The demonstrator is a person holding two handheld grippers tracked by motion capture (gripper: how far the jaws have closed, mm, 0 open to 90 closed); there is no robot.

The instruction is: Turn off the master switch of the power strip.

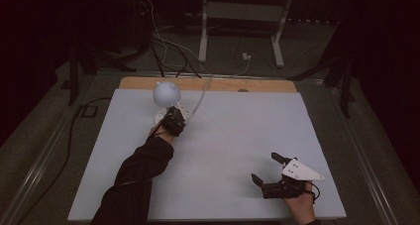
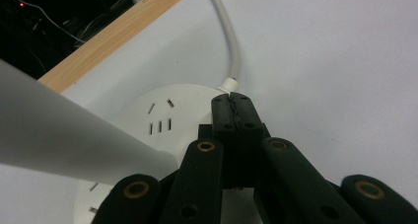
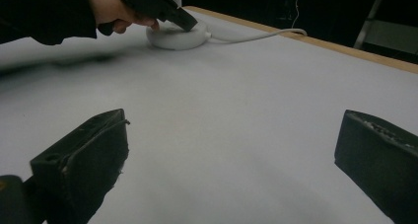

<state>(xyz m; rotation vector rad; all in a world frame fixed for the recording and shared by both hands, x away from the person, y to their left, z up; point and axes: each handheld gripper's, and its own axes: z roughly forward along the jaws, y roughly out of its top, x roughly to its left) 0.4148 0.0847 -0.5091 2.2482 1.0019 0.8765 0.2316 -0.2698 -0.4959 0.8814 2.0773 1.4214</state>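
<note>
While my left gripper [image 2: 231, 105] has its jaws pressed flat together with nothing between them, my right gripper [image 1: 268, 168] stands wide open over bare table. In the left gripper view the closed tips rest at the edge of a round white socket [image 2: 162, 120], right where its white cord [image 2: 231, 46] enters it. Slot holes show on the socket's top face. A pale, smooth white shape [image 2: 59, 135] crosses the left of that view, blurred; I cannot tell from there what it is. From the high view I see a white lamp [image 1: 166, 93] with two small ear-like bumps standing on the socket, just beyond my left gripper, near the far left of the white mat [image 1: 237, 136]. My left hand [image 3: 116, 9] and dark sleeve [image 1: 138, 175] reach toward it from the near edge.

My right gripper sits well apart, at the near right of the mat, its grey plate [image 1: 299, 169] on top. In its own view both jaws frame empty mat, with the socket and cord far ahead. A wooden strip [image 1: 208, 84] runs along the mat's far edge.
</note>
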